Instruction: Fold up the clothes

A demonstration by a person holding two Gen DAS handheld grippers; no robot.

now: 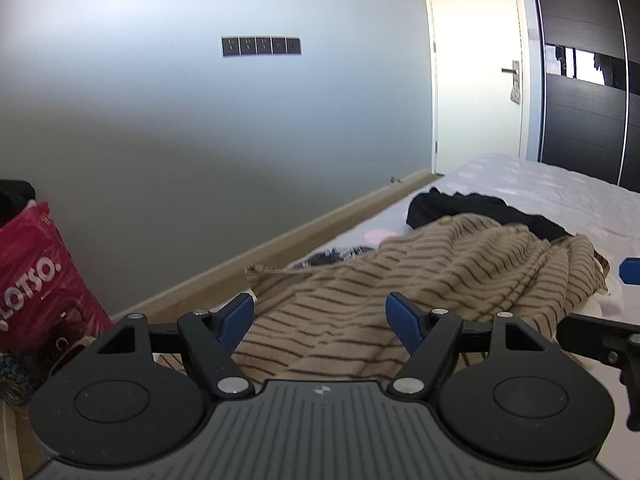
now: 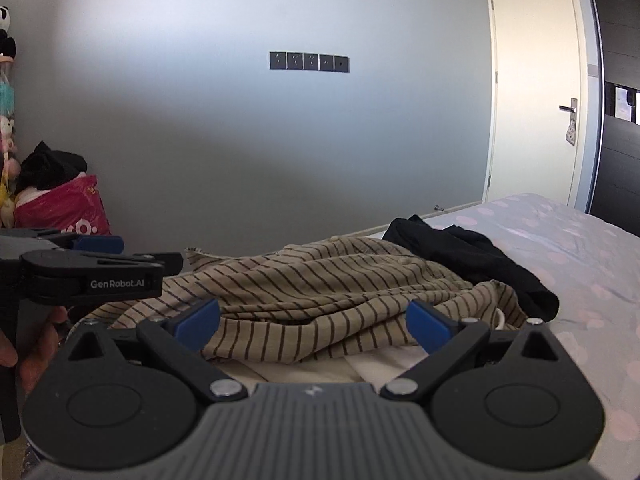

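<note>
Hovering, left gripper [image 1: 320, 320]: jaws spread wide, nothing pinched, blue pads [image 1: 236, 318] held over the near edge of the striped garment [image 1: 420, 280].
Right gripper [image 2: 314, 326]: likewise spread, empty, poised low above the same garment's rumpled front fold.
Striped garment: beige with dark stripes, heaped unfolded on the bed [image 2: 580, 248], partly over a black garment [image 2: 472, 256] lying behind it.
Left-wrist view only: right gripper's arm and one blue pad [image 1: 630, 270] at the frame's right edge; wooden bed edge [image 1: 320, 232] along the grey wall; pink "LOTSO" bag [image 1: 36, 280] close at left.
Right-wrist view only: left gripper [image 2: 100, 244] seen side-on, marked "GenRobot.AI", gripped by a hand [image 2: 40, 344]; plush toys [image 2: 7, 40] stacked at far left; pale fabric [image 2: 304, 372] under the striped heap.
Both views: row of wall sockets [image 2: 309, 61], cream door [image 2: 536, 88].
</note>
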